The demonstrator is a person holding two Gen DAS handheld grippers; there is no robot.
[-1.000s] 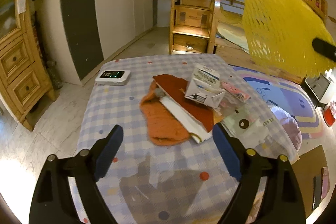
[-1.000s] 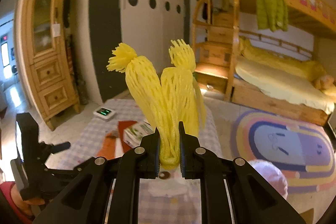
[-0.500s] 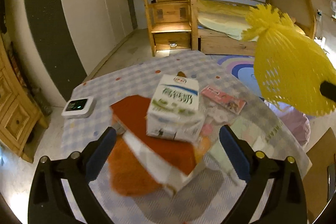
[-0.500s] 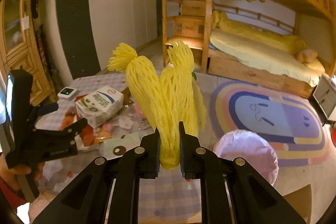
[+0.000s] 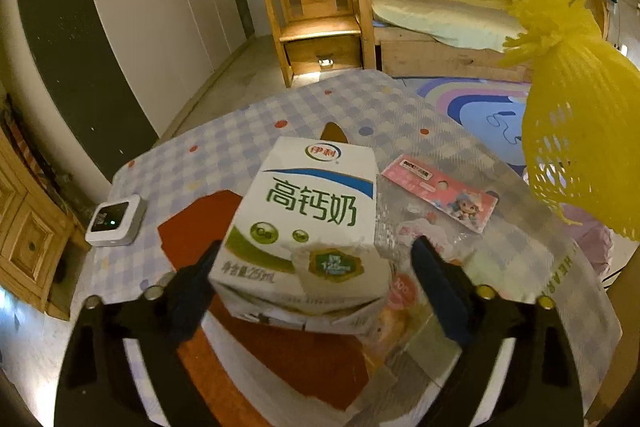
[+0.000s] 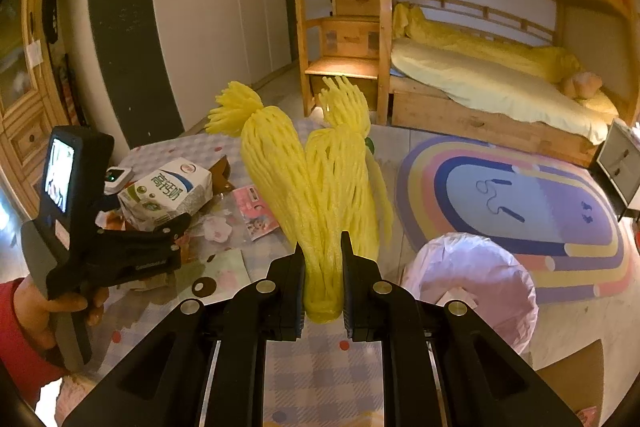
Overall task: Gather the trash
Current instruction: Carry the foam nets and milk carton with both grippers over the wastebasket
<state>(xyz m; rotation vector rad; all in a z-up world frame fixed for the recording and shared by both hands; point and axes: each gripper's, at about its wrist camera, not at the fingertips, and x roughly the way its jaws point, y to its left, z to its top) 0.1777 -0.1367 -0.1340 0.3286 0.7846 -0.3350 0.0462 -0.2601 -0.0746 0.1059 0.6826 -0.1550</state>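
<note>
A white milk carton (image 5: pixel 308 227) with green lettering lies on the checked table (image 5: pixel 240 147), between the fingers of my open left gripper (image 5: pixel 316 267); the jaws stand on either side of it, apart from it. The carton also shows in the right wrist view (image 6: pixel 168 193). My right gripper (image 6: pixel 322 287) is shut on two yellow foam fruit nets (image 6: pixel 316 187), held up above the table's right edge. The nets show at the right of the left wrist view (image 5: pixel 580 131). A bin with a pink liner (image 6: pixel 468 279) stands on the floor just right of the table.
A red and orange cloth pile (image 5: pixel 208 235) lies under the carton. A pink packet (image 5: pixel 440 197), clear wrappers (image 5: pixel 424 239) and a white device (image 5: pixel 114 221) lie on the table. A rainbow rug (image 6: pixel 520 211) and a bunk bed (image 6: pixel 480 75) are beyond.
My left gripper has moved forward and down until the milk carton sits between its open fingers. My right gripper has swung right with the nets, bringing the pink-lined bin into view.
</note>
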